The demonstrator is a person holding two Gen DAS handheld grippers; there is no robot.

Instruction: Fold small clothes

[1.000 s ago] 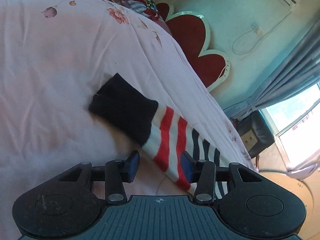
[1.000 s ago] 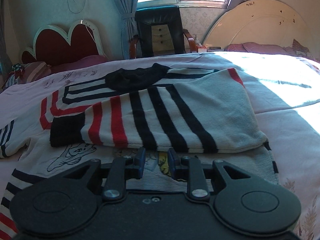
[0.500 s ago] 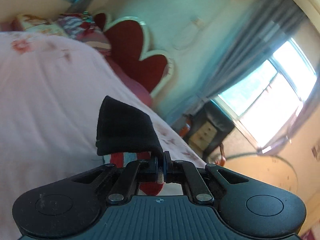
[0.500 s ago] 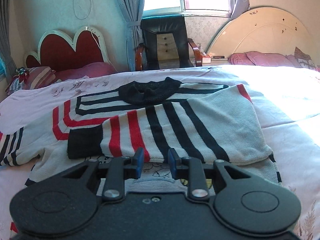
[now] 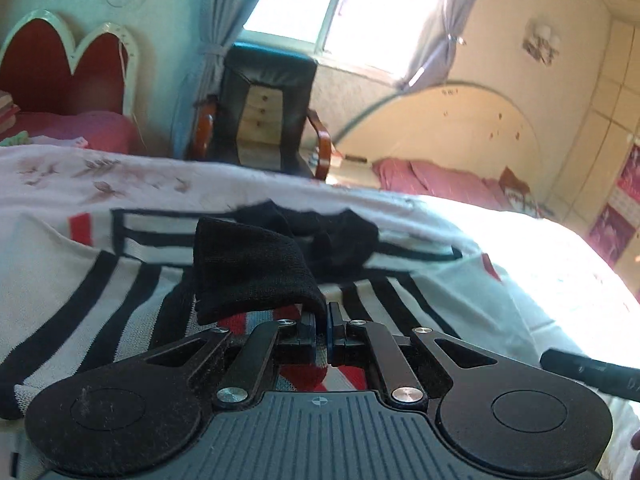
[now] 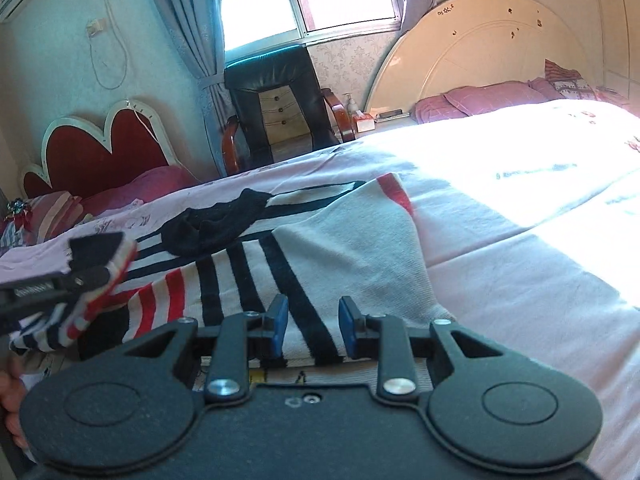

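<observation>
On the pink floral bed (image 6: 520, 280) lay one striped sweater (image 6: 340, 248), white with black and red bands, spread flat with its black collar (image 6: 216, 222) toward the far edge. One sleeve was already folded across the chest, black cuff (image 6: 104, 332) down near the left hem. Second sleeve, the left one (image 5: 256, 268), was off the bed: pinched in the left hand-held gripper (image 5: 323, 322), jaws fully closed on the knit just behind the black cuff, cuff flopping forward over the sweater body. Right view showed the same pinch from the side, sleeve (image 6: 100, 280) hanging above the folded one.

Step in hand, my read: carrying the second sleeve inward over the torso. Next move likely calls for lowering it flat across the first sleeve, cuff laid out straight, then releasing; risk is the cuff bunching under itself.

Right hand-held gripper (image 6: 312, 326) sat narrowly parted, holding nothing, hovering low over the near part of the sweater; its jaws had just been opening slightly, no cloth between them.

Count: one bed, one sweater, two sleeves (one down, one held), two hand-held grippers. Beyond, one black armchair (image 6: 276, 104) and one second bed's round headboard (image 6: 480, 44).
</observation>
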